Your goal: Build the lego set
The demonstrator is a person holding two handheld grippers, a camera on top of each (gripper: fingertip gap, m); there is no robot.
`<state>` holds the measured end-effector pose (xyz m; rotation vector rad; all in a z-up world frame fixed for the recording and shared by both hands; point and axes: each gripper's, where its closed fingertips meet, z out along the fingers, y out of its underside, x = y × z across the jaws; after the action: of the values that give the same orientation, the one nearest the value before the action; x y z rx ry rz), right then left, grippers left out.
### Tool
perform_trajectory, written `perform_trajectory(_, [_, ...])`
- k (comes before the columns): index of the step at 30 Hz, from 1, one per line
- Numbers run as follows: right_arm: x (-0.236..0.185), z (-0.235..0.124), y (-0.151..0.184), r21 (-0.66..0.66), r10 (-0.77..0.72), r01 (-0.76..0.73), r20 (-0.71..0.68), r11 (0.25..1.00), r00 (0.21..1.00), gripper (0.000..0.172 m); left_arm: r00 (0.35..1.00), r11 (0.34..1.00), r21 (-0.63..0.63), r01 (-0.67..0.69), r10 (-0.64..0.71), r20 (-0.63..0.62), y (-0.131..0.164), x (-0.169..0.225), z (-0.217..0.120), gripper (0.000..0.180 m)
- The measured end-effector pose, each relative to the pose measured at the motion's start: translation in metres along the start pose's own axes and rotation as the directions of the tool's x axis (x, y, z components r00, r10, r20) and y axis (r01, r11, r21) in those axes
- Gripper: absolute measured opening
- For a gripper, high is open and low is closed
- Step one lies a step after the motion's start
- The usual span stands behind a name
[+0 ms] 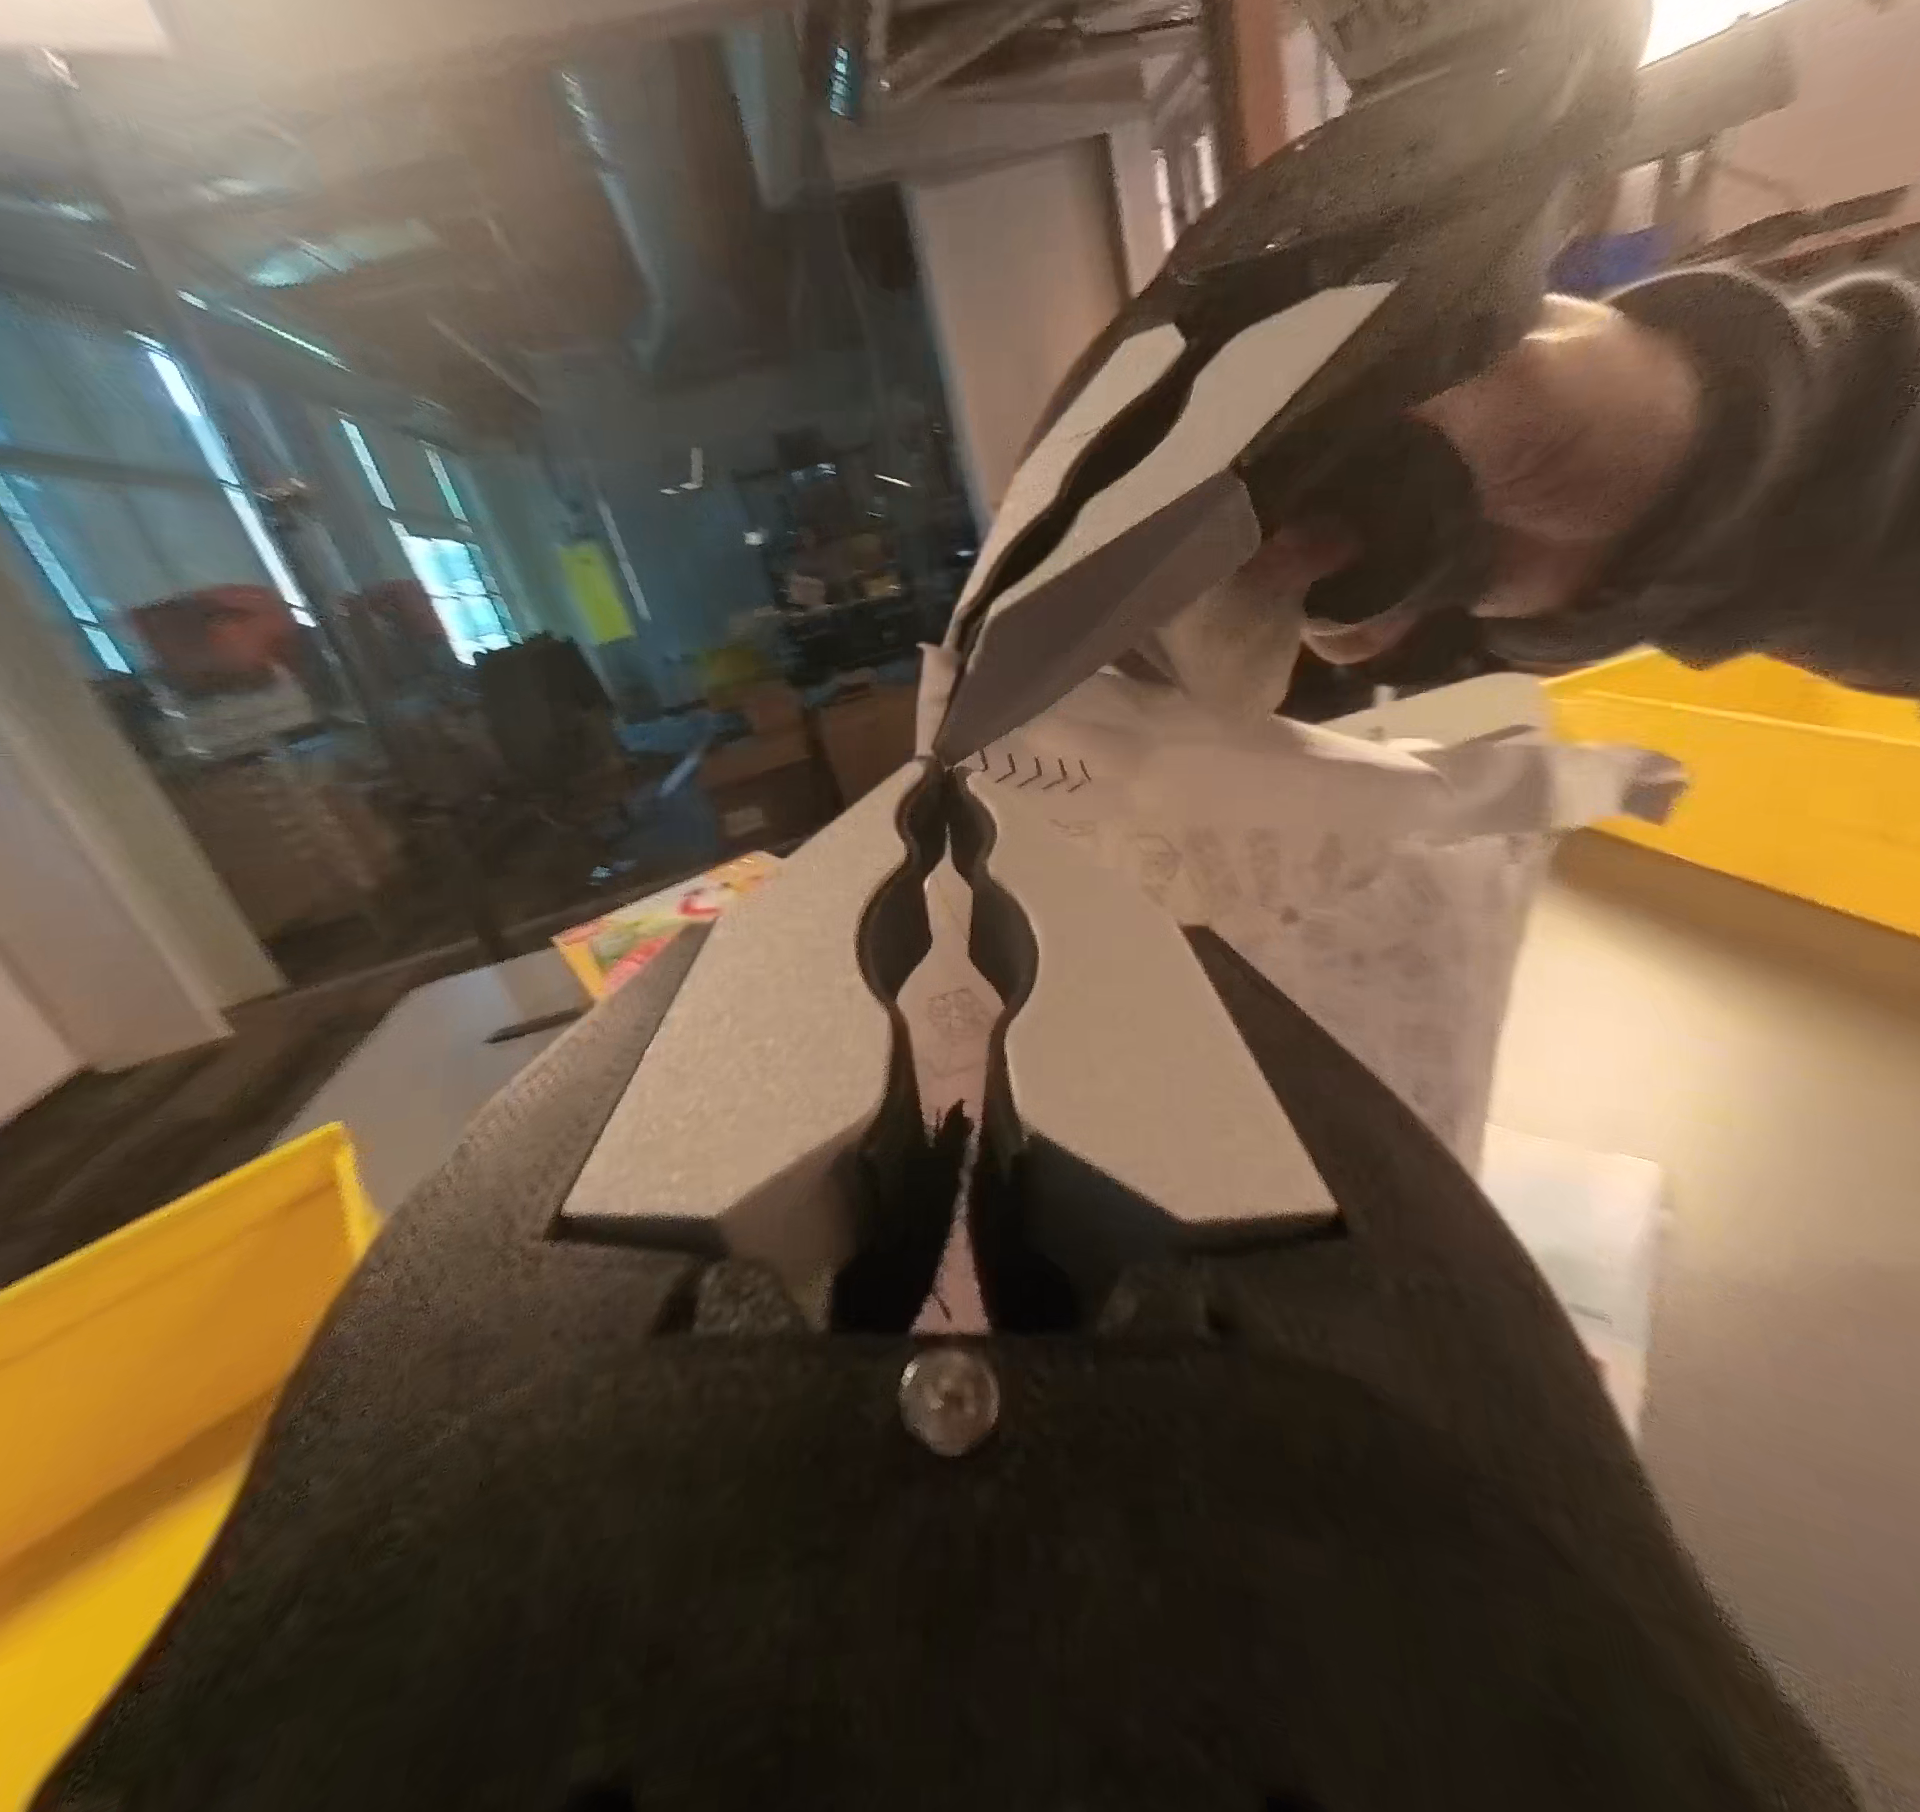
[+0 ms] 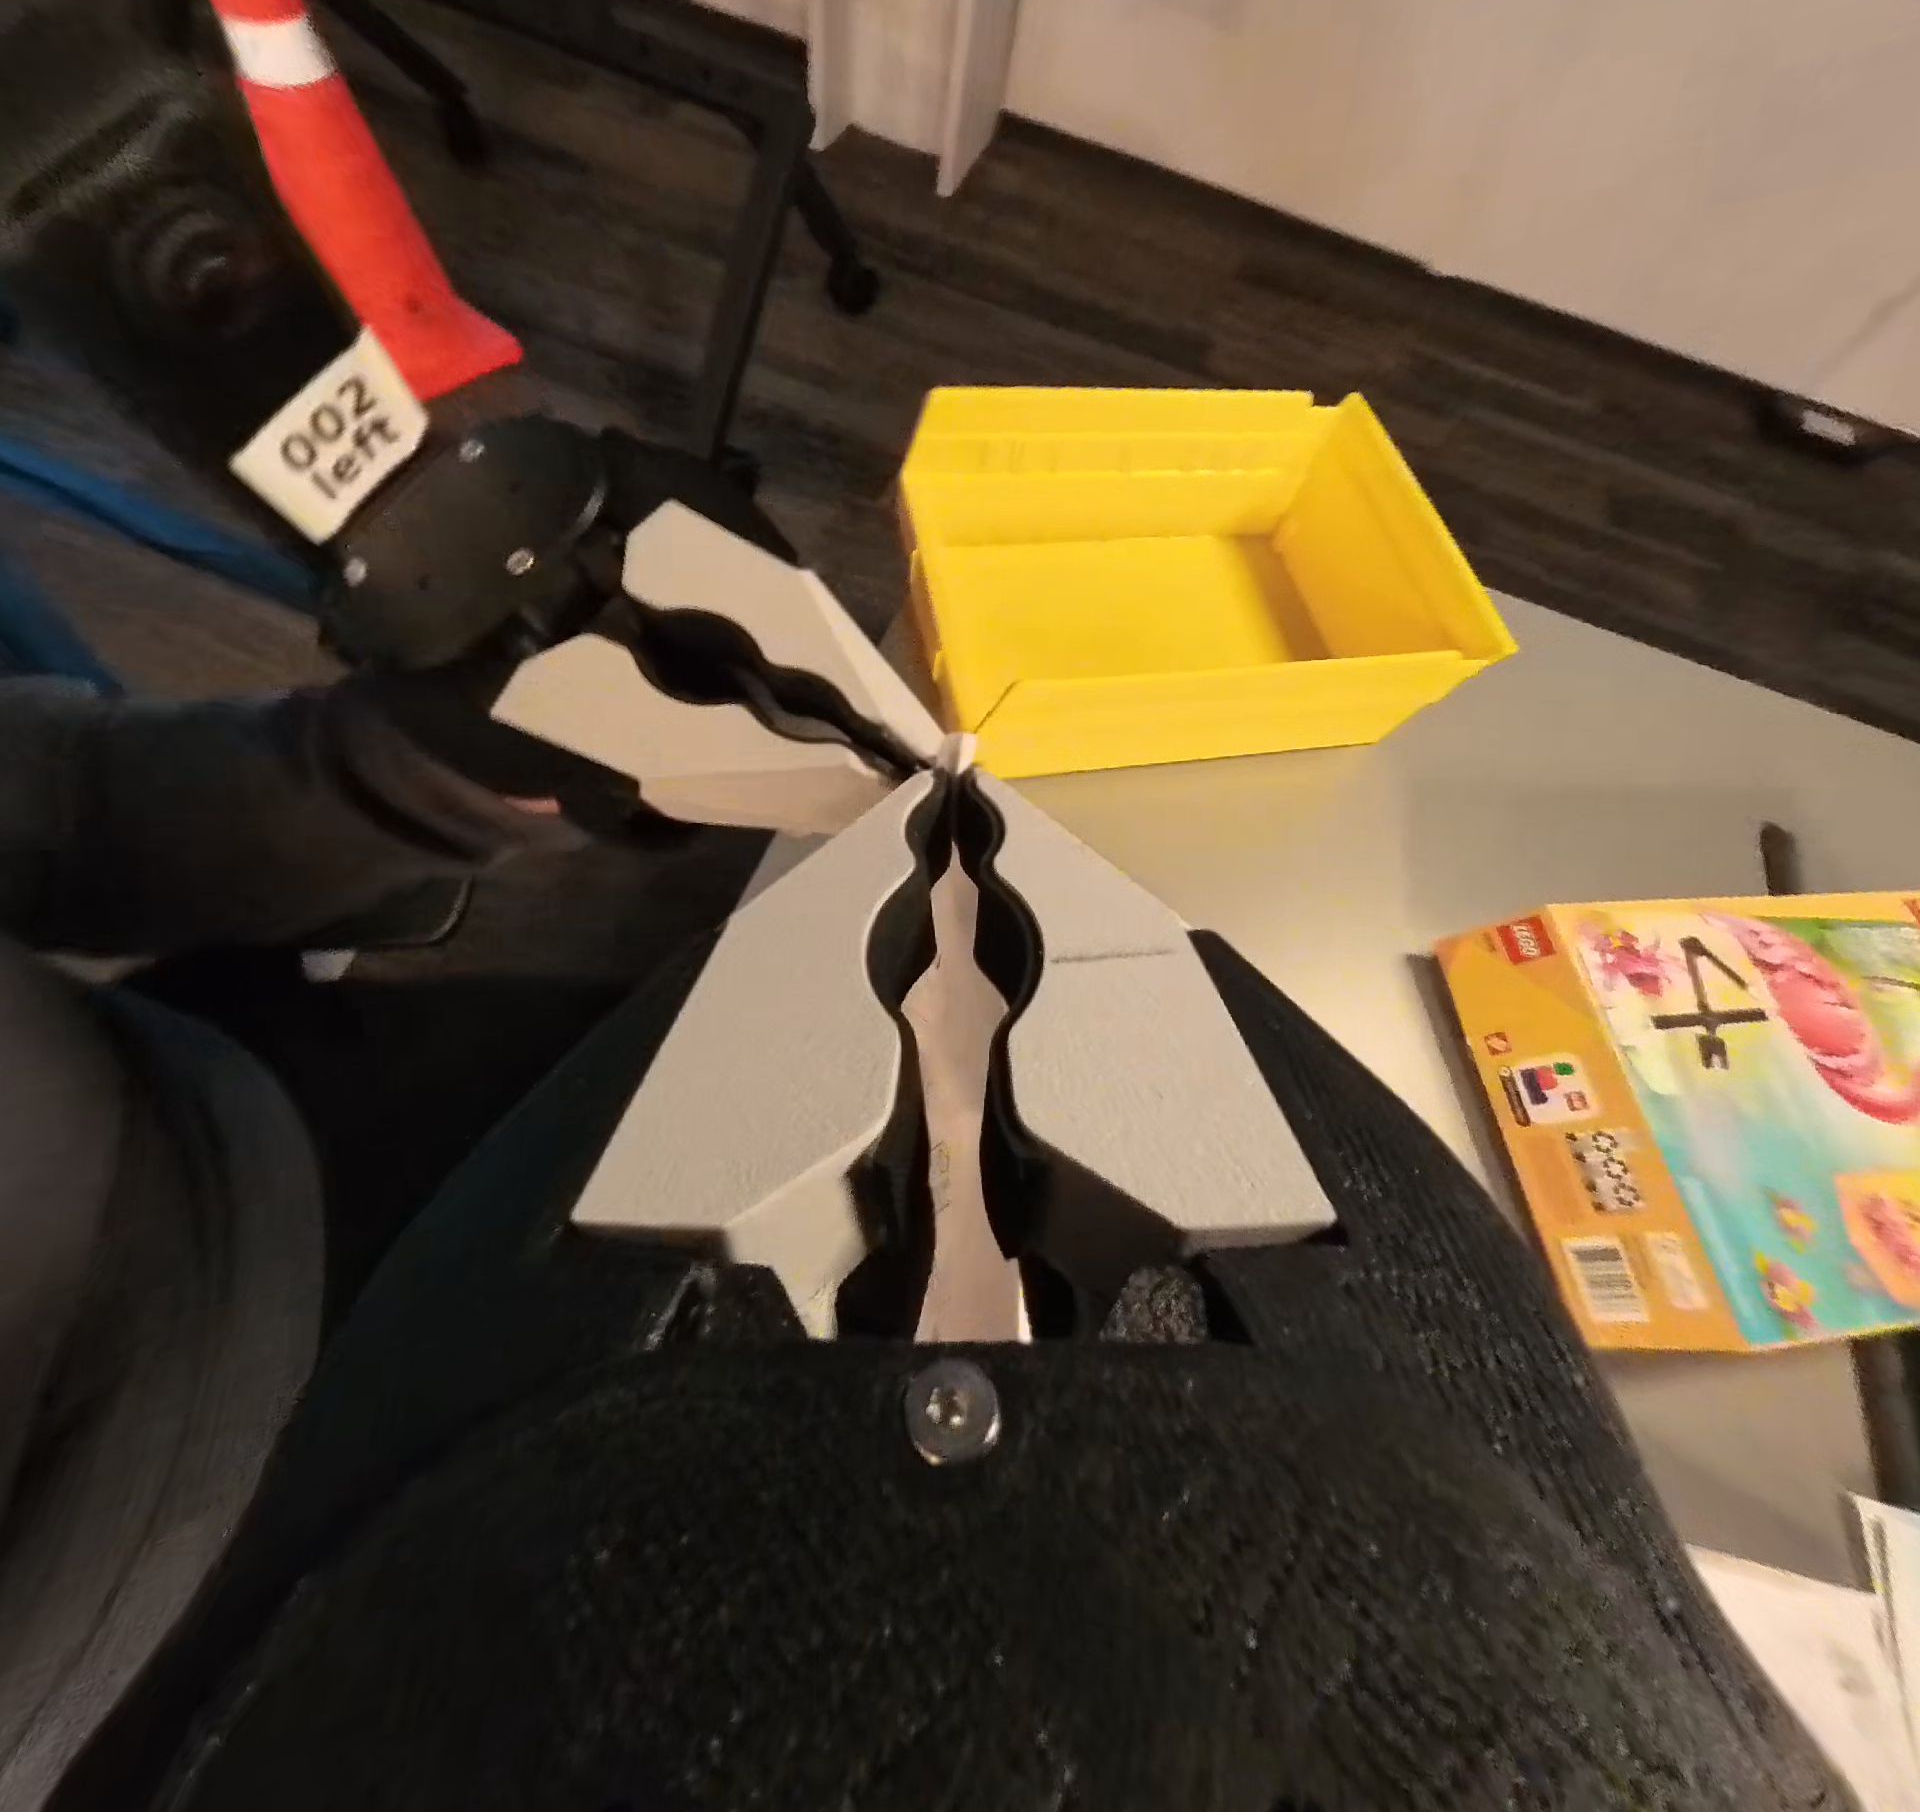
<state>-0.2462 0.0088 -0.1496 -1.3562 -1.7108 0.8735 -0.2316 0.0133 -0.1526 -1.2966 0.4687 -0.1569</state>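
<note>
Both grippers pinched the same thing: a white, crinkled paper bag with faint grey printing, held up off the grey bench. The left gripper had its 2 pale grey fingers pressed together on the bag's top edge, a strip of the paper running down between their black wavy pads. The right gripper was closed the same way, with white paper showing between its fingers, and its tip met the left gripper's tip on the same edge. A person's hand in a dark sleeve gripped the right gripper's handle. An open yellow plastic bin stood at the bench's far edge, just beyond the meeting fingertips. A colourful cardboard toy box lay flat toward the bench's right side. An orange and white traffic cone stood on the dark floor.
</note>
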Motion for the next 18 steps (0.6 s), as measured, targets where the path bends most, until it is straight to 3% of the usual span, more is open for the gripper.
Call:
perform_trajectory(4, [0.0006, -0.0007, -0.0042, 0.058, 0.061, -0.061, -0.007, 0.996, 0.998, 0.0, 0.991, 0.994, 0.001, -0.106, 0.106, 0.082, -0.0032, -0.0037, -0.0002, 0.0])
perform_trajectory(6, [-0.002, -0.0025, -0.0054, 0.086, 0.088, -0.09, 0.035, 0.992, 0.996, 0.0, 0.998, 0.999, 0.015, -0.05, 0.05, 0.041, -0.0053, -0.0015, -0.0011, 0.0])
perform_trajectory(11, [-0.0042, -0.0067, -0.011, 0.14, 0.234, -0.262, 0.19, 0.955, 0.954, 0.011, 0.998, 0.998, 0.018, -0.057, 0.056, 0.024, -0.0077, 0.0023, -0.0008, 0.0])
perform_trajectory(18, [-0.0014, -0.0057, -0.0099, 0.158, 0.19, -0.212, 0.148, 0.964, 0.971, 0.0, 0.998, 0.998, 0.009, -0.059, 0.059, 0.024, -0.0084, 0.002, 0.0018, 0.0])
